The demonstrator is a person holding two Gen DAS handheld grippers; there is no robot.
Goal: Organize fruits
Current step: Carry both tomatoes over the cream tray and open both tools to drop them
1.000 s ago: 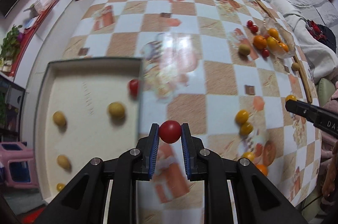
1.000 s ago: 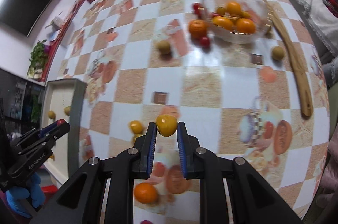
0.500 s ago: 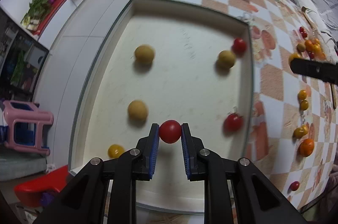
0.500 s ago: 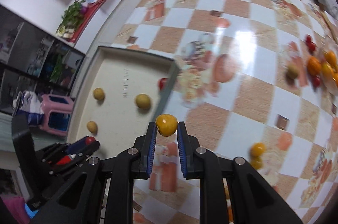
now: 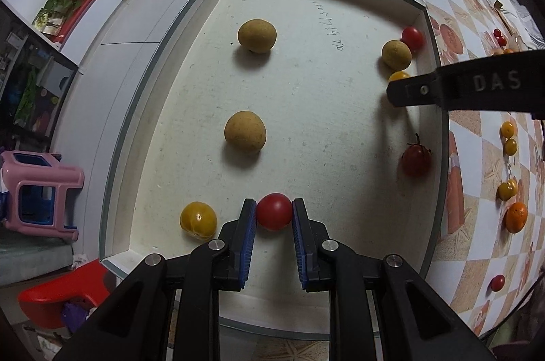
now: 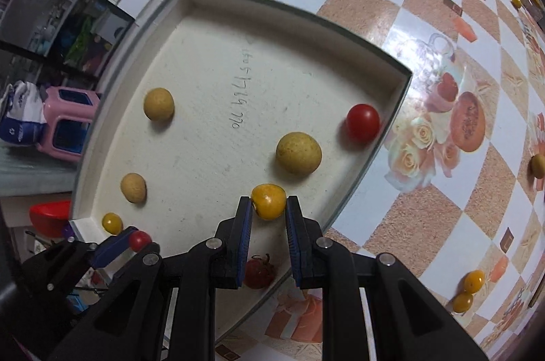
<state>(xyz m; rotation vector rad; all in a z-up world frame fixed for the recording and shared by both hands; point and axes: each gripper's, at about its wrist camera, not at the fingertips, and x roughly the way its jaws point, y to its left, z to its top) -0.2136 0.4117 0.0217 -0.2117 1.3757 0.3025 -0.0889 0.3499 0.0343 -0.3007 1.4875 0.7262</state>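
Left gripper (image 5: 274, 214): fingers clamped on a red tomato (image 5: 274, 215), above the white tray (image 5: 306, 105). Right gripper (image 6: 268, 202): fingers clamped on a yellow tomato (image 6: 268, 201), above the same tray.

Left gripper (image 5: 274, 214): two black plastic fingers, each lined on its inner face with a ribbed blue pad (image 5: 250, 226). Behind the fingers, black link bars spread outward in a fan, pinned with round silver screws (image 5: 215, 245).

Right gripper (image 6: 268, 206): same build, with black fingers, blue ribbed pads (image 6: 246, 224) and silver screws (image 6: 213, 242) on black link bars. Seen from the left wrist view, the outer side of one of its fingers carries raised lettering "DAS" (image 5: 497, 81) and a small screw near the tip
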